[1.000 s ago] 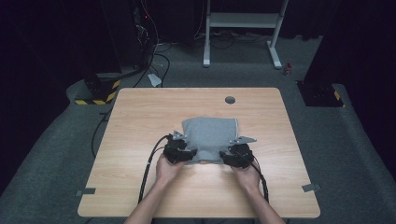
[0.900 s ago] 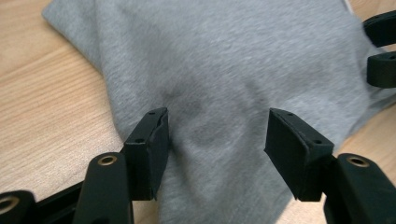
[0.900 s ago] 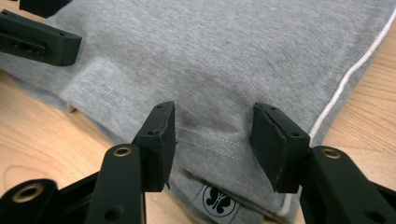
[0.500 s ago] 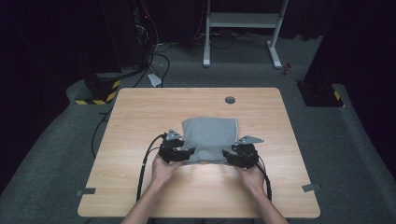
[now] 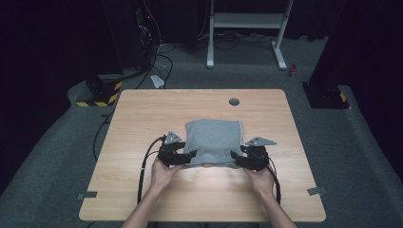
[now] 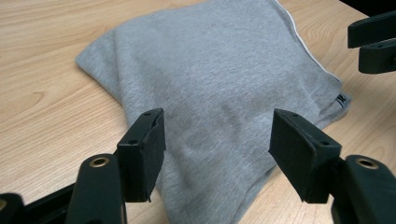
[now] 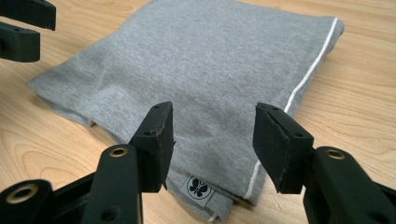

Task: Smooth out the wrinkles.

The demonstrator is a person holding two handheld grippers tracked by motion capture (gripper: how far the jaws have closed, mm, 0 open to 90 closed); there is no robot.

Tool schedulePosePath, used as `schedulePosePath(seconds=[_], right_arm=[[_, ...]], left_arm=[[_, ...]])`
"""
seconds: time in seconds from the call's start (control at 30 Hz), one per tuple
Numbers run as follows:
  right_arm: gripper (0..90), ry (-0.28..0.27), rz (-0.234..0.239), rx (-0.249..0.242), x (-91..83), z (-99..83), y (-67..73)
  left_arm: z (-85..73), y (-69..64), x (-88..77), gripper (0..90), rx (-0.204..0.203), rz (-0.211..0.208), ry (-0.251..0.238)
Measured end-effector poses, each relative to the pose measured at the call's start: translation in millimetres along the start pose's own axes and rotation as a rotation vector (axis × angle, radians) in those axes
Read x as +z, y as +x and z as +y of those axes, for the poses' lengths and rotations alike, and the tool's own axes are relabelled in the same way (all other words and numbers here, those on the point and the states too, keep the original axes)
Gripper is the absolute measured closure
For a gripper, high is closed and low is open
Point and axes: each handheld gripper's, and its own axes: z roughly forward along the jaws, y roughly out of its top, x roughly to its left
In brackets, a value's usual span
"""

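Folded cloth (image 5: pixel 212 142) mid-table (image 5: pixel 142 114) — bare margins around.

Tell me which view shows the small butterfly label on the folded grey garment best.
The right gripper view: the butterfly label sits close and sharp at the near corner of the grey garment, its emblem readable. The left gripper view shows the label as a small dark tag at the garment's far edge. In the high view the label is too small to tell.

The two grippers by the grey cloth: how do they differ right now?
The left gripper sits at the cloth's plain folded corner; the right gripper sits at the corner bearing a small butterfly label and white edging. The left gripper's grey plate stands steeper than the right gripper's, which lies flatter. Both have just been opening, fingers apart, pressing nothing.
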Motion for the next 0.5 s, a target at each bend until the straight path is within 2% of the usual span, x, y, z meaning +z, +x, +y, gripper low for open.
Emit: schedulePosePath(seconds=[0.5], right_arm=[[47.3, -0.014, -0.003, 0.010, -11.2, -1.3, -6.5]], left_arm=[[-0.4, 4.3, -12.6, 34.3, -0.003, -0.029, -0.021]])
